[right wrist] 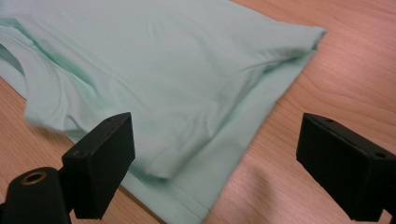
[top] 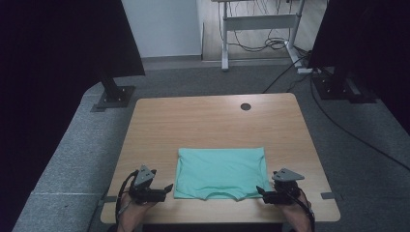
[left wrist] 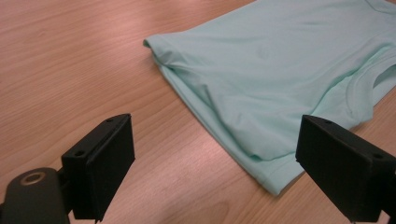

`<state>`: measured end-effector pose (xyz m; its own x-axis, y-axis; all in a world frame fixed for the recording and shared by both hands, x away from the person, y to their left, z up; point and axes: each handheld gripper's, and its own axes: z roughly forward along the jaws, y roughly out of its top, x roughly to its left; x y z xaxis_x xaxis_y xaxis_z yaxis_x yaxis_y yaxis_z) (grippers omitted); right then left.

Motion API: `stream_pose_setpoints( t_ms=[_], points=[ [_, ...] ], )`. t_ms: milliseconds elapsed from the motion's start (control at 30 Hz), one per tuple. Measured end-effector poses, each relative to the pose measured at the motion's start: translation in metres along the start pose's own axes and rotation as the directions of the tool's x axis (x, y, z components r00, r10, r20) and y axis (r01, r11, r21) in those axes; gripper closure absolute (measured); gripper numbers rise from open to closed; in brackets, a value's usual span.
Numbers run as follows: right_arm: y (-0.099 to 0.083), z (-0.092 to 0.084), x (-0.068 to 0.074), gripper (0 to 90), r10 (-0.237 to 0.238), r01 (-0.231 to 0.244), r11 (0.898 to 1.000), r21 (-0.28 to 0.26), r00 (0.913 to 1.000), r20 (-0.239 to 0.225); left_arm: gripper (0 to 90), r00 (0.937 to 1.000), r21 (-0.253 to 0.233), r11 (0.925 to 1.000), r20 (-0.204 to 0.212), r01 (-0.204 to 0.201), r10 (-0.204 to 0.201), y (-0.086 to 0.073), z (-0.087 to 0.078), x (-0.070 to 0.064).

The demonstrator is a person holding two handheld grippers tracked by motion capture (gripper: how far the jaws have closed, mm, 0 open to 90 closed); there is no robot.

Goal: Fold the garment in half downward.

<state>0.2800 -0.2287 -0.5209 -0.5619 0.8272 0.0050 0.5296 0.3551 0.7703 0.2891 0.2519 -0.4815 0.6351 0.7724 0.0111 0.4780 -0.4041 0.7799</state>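
A mint-green T-shirt (top: 221, 172) lies folded flat on the wooden table (top: 208, 121), its neckline toward the near edge. My left gripper (top: 167, 189) stands open just off the shirt's near left corner, nothing between its jaws. In the left gripper view the shirt (left wrist: 280, 70) spreads ahead and to the right, its corner lying in front of the wide gap of the left gripper (left wrist: 215, 163). My right gripper (top: 259, 192) stands open by the near right corner. In the right gripper view the shirt (right wrist: 154, 70) lies ahead, its folded edge in front of the right gripper (right wrist: 215, 163).
A small dark round grommet (top: 245, 106) sits near the table's far edge. Grey carpet surrounds the table. Black stand bases (top: 115, 96) stand at the far left and far right, and a desk frame with loose cables (top: 261, 29) stands farther back.
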Motion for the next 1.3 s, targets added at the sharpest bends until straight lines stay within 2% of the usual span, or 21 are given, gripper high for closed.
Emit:
stream_pose_setpoints(
  t_ms=[167, 433, 533, 767, 967, 1200, 1300],
  points=[
    [-0.007, -0.004, -0.005, 10.9, 0.018, -0.018, 1.0, 0.006, 0.9997, 0.013, 11.4, 0.9996, 0.001, 0.9998, -0.02, 0.019, -0.019, -0.011, -0.006, 0.005],
    [-0.02, -0.008, -0.011, 10.9, 0.053, -0.053, 0.998, 0.016, 0.998, 0.035, 11.4, 0.9962, 0.021, 0.9972, -0.05, 0.072, -0.071, -0.035, -0.007, 0.013],
    [-0.027, -0.011, -0.015, 10.8, 0.07, -0.072, 0.997, 0.024, 0.9963, 0.049, 11.3, 0.9946, 0.042, 0.995, -0.053, 0.091, -0.089, -0.045, -0.007, 0.016],
    [-0.036, -0.017, -0.019, 10.6, 0.097, -0.1, 0.995, 0.029, 0.9926, 0.073, 11.4, 0.9923, 0.08, 0.991, -0.07, 0.108, -0.102, -0.057, -0.006, 0.018],
    [-0.042, -0.018, -0.021, 10.5, 0.106, -0.11, 0.993, 0.044, 0.9907, 0.086, 11.3, 0.991, 0.11, 0.9869, -0.076, 0.119, -0.111, -0.062, -0.003, 0.018],
    [-0.046, -0.019, -0.022, 9.1, 0.117, -0.121, 0.992, 0.04, 0.9882, 0.099, 9.8, 0.9903, 0.137, 0.9849, -0.103, 0.106, -0.092, -0.062, 0.0, 0.016],
    [-0.047, -0.019, -0.022, 8.8, 0.116, -0.121, 0.992, 0.039, 0.9883, 0.099, 9.5, 0.9887, 0.133, 0.9843, -0.111, 0.116, -0.101, -0.062, 0.0, 0.017]
  ],
)
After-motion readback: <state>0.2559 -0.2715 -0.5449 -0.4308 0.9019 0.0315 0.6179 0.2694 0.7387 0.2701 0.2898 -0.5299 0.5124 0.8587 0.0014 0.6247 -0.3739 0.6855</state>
